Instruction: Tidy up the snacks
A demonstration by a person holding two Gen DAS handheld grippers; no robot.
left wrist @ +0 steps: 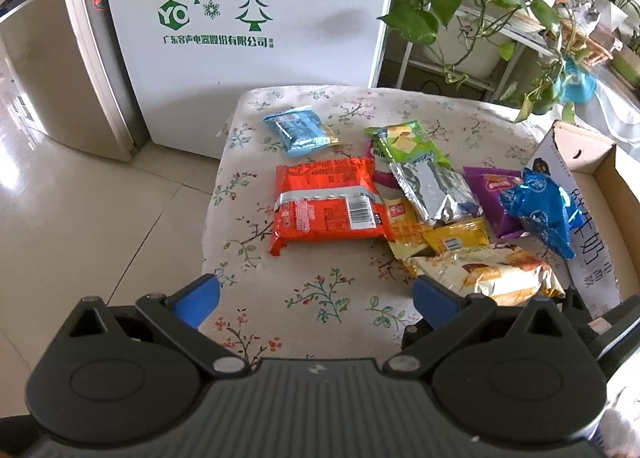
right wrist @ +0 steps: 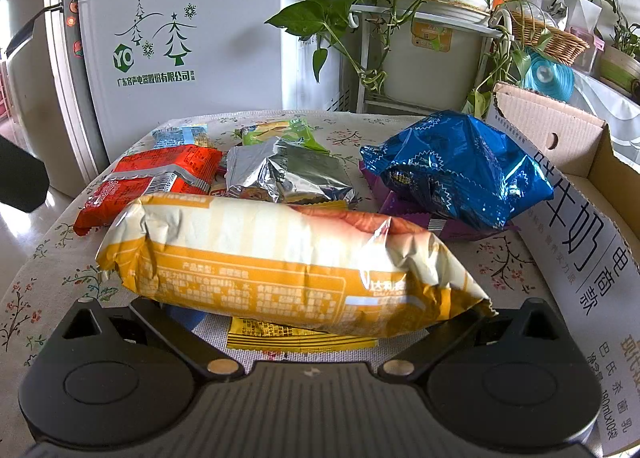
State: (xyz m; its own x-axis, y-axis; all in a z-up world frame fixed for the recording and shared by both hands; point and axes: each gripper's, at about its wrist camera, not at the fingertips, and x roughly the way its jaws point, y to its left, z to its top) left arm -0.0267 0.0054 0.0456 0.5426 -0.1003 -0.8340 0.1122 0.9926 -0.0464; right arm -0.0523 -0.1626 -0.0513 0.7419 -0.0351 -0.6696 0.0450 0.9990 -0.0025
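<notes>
Tongs [right wrist: 316, 322] on the right are straddling the yellow-and-cream packet [right wrist: 288, 266] lying across them, grip unclear, and had best be closing squarely on its middle before lifting toward the cardboard box [right wrist: 560, 137] at their right, while the left tongs [left wrist: 316, 298] are hovering spread.

The left gripper [left wrist: 316, 300] hovers with its two blue-padded fingers [left wrist: 196, 304] spread wide, nothing between them and nothing touching either pad. The right gripper [right wrist: 320, 318] sits low, its fingers likewise set wide; their tips are hidden beneath a yellow-and-white snack packet [right wrist: 288, 266] that lies crosswise over them, so whether the pads touch it cannot be told. In the left wrist view, part of the right gripper's black body shows just beyond the right finger.
</notes>
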